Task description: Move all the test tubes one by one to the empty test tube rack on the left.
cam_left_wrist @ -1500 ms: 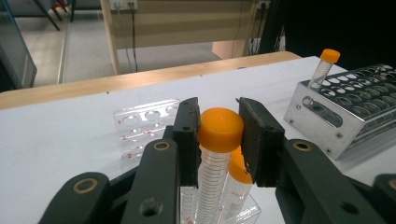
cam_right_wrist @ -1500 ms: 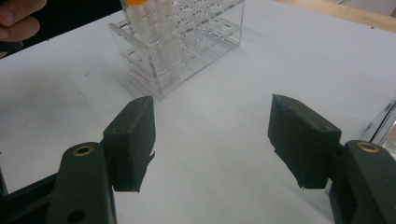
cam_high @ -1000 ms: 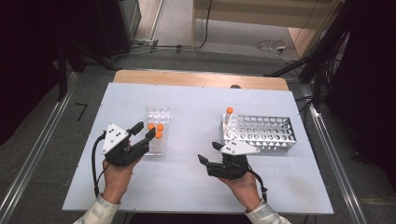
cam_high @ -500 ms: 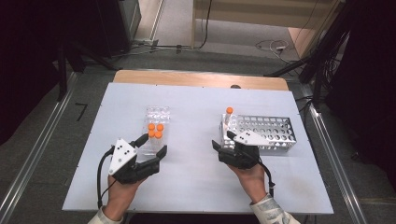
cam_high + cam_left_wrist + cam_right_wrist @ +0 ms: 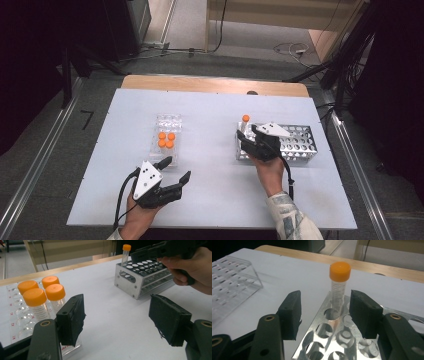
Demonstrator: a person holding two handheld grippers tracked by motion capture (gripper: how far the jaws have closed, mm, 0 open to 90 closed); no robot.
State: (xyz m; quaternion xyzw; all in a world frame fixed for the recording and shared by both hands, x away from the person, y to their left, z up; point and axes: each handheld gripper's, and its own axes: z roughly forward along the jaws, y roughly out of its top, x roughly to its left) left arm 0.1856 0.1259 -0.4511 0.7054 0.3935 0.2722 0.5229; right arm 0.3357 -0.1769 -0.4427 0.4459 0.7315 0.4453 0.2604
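Observation:
A clear plastic rack point(image 5: 167, 131) at the table's left middle holds several orange-capped tubes point(image 5: 35, 297). At the right, a metal rack point(image 5: 300, 144) has one orange-capped tube point(image 5: 339, 285) upright in a corner hole at its left end. My left gripper point(image 5: 177, 168) hovers open near the front edge, just short of the clear rack, and nothing is between its jaws point(image 5: 120, 315). My right gripper point(image 5: 246, 137) is open over the metal rack's left end. The single tube stands just beyond its jaws point(image 5: 328, 312), untouched.
The white table point(image 5: 215, 205) has a wooden strip point(image 5: 210, 84) along its far edge. Metal rails run down both sides on the floor, and cables lie behind the table. Bare table lies between the two racks.
My left gripper has pulled back from the clear rack toward the front edge. The right gripper has moved forward over the metal rack's left end, close behind the single tube.

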